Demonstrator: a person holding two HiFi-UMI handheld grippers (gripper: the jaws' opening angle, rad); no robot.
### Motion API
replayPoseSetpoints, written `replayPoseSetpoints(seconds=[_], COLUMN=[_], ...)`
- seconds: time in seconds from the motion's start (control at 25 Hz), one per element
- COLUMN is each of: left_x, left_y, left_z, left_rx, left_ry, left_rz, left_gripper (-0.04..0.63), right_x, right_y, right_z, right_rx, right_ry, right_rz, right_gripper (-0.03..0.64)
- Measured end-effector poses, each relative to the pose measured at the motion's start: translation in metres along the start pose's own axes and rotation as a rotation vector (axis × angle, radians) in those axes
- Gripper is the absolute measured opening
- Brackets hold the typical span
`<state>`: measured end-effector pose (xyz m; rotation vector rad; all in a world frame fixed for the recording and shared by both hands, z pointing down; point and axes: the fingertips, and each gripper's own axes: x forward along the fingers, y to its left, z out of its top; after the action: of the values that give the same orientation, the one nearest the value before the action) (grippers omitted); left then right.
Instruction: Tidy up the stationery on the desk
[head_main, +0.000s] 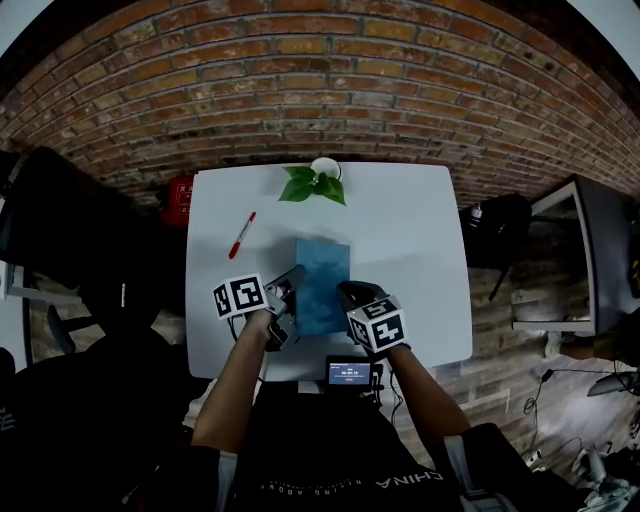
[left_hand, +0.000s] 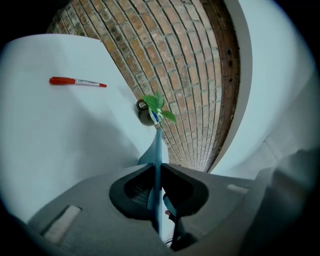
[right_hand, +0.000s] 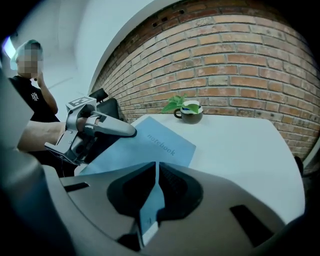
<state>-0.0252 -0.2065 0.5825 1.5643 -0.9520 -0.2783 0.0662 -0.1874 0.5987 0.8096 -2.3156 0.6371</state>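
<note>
In right gripper view only, notebook (right_hand: 167, 150) cover txt is legible.

The left gripper (head_main: 293, 281) and right gripper (head_main: 347, 294) cover the notebook's (head_main: 322, 268) near corners; leaves (head_main: 312, 187) hide most of the mug (head_main: 326, 163) at the table's (head_main: 420, 250) far edge.

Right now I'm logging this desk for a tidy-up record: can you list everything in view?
table: one, white, against the brick wall
notebook: one, blue, middle of the table
pen: one, red, left of the notebook, apart from it
potted plant: one, green leaves, table's far edge
small screen: one, dark, table's near edge
bystander: one, black top, beyond the table
left gripper: one, grey, shut on the notebook's left edge
right gripper: one, grey, shut on the notebook's right edge
</note>
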Motion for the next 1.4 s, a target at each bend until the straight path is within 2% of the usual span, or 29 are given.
replayPoseSetpoints(seconds=[0.28,0.68,1.0,1.12,1.24,1.4], left_x=[-0.009,-0.011,-0.01,-0.014,-0.019,-0.025], left_y=[0.03,0.067,0.089,0.096,0.098,0.098], left_z=[0.005,0.0,-0.008,-0.011,-0.012,-0.019], left_rx=[0.02,0.128,0.332,0.391,0.469,0.529], left_ry=[-0.006,0.062,0.175,0.201,0.216,0.235], left_rz=[0.087,0.228,0.363,0.395,0.431,0.464], left_gripper=[0.052,0.052,0.092,0.138,0.143,0.143], right_x=[0.022,0.049,0.058,0.061,0.06,0.058], right_y=[0.003,0.008,0.009,0.007,0.006,0.001], right_z=[-0.011,-0.025,-0.036,-0.04,-0.038,-0.044], right_rx=[0.013,0.018,0.026,0.033,0.035,0.052], right_ry=[0.042,0.103,0.133,0.136,0.133,0.139], right_rz=[0.024,0.04,0.033,0.029,0.024,0.017], right_gripper=[0.028,0.026,0.026,0.025,0.025,0.025])
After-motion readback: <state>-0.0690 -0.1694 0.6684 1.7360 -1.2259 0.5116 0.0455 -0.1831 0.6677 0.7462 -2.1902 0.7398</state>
